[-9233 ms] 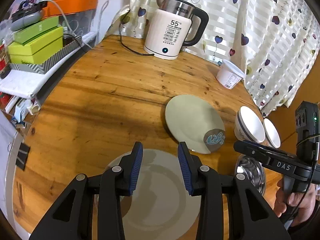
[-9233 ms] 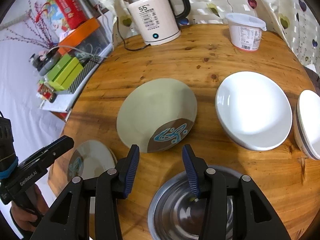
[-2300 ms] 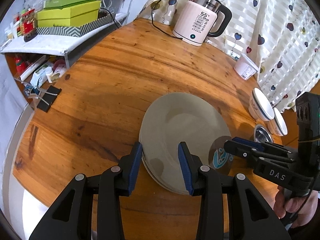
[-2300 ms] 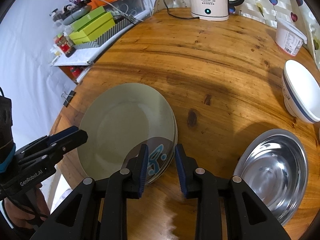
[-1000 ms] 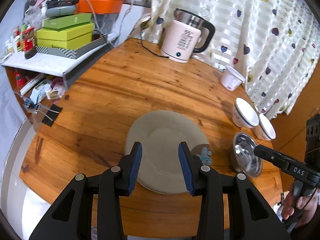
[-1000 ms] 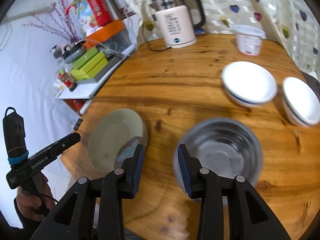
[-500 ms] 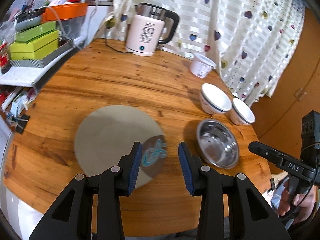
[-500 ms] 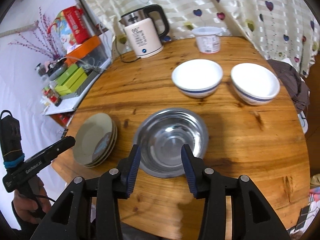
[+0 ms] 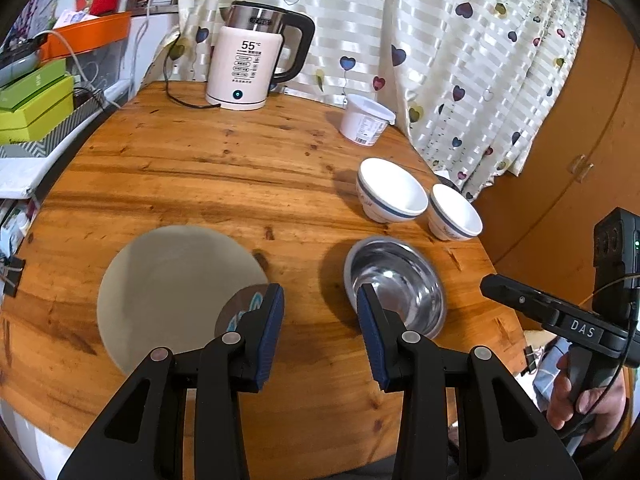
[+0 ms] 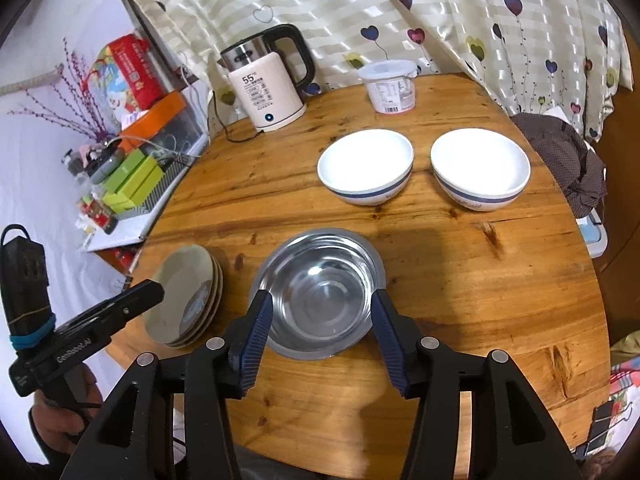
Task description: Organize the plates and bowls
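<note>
A stack of grey-green plates [image 9: 168, 284] with a blue motif sits at the table's front left; it also shows in the right wrist view [image 10: 186, 292]. A steel bowl [image 10: 320, 292] stands mid-front, also in the left wrist view [image 9: 396, 284]. Two white bowls with blue bands [image 10: 366, 166] [image 10: 480, 168] stand behind it. My left gripper [image 9: 320, 316] is open and empty, above the table between plates and steel bowl. My right gripper [image 10: 322, 324] is open and empty, its jaws either side of the steel bowl's near rim, above it.
A white electric kettle [image 9: 250, 68] with its cord and a white lidded tub [image 9: 366, 120] stand at the back of the round wooden table [image 9: 224, 176]. Green boxes [image 9: 32, 108] sit on a shelf to the left. A curtain hangs behind.
Both grippers have pulled back and risen from the plate stack. The right gripper's jaws have opened wider and now frame the steel bowl. The left view has swung right.
</note>
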The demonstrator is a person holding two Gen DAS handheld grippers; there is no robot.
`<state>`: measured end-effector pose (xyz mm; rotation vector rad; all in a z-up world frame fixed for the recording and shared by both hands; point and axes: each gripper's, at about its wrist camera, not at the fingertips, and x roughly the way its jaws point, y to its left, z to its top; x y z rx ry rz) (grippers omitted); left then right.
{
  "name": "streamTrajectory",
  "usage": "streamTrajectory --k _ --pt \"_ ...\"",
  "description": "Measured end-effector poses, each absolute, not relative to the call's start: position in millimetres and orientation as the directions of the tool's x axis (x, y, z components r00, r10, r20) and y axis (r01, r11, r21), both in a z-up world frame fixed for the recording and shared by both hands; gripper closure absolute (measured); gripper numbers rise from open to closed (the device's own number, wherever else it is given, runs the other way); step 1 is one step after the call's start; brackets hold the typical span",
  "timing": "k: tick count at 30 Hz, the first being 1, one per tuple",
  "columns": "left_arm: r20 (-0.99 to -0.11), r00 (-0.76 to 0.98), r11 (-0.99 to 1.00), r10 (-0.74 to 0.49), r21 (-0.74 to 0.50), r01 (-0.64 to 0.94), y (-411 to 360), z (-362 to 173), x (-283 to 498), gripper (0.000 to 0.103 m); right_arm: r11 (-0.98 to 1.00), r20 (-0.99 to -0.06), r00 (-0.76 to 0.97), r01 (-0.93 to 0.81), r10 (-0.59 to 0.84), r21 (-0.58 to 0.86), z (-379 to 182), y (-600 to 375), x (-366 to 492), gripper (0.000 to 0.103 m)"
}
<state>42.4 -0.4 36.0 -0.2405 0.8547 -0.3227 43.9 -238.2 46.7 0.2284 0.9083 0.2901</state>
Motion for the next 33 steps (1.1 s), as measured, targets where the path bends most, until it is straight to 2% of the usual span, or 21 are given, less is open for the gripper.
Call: streamTrajectory --k 14,29,33 --pt "-0.713 0.569 0.912 -0.409 -0.347 0.221 -25 35 89 0.064 0.935 -0.749 0.570 -0.111 0.338 0.338 40 -253 78 0.052" --pt "-0.737 0.516 0.900 -0.436 -0.342 0.272 -60 39 144 0.064 0.902 -0.731 0.568 -0.049 0.378 0.429 29 -275 118 0.052" --pt "-0.743 0.500 0.895 -0.444 -0.350 0.275 -67 35 159 0.064 0.906 -0.739 0.565 -0.036 0.367 0.422 28 -277 128 0.055"
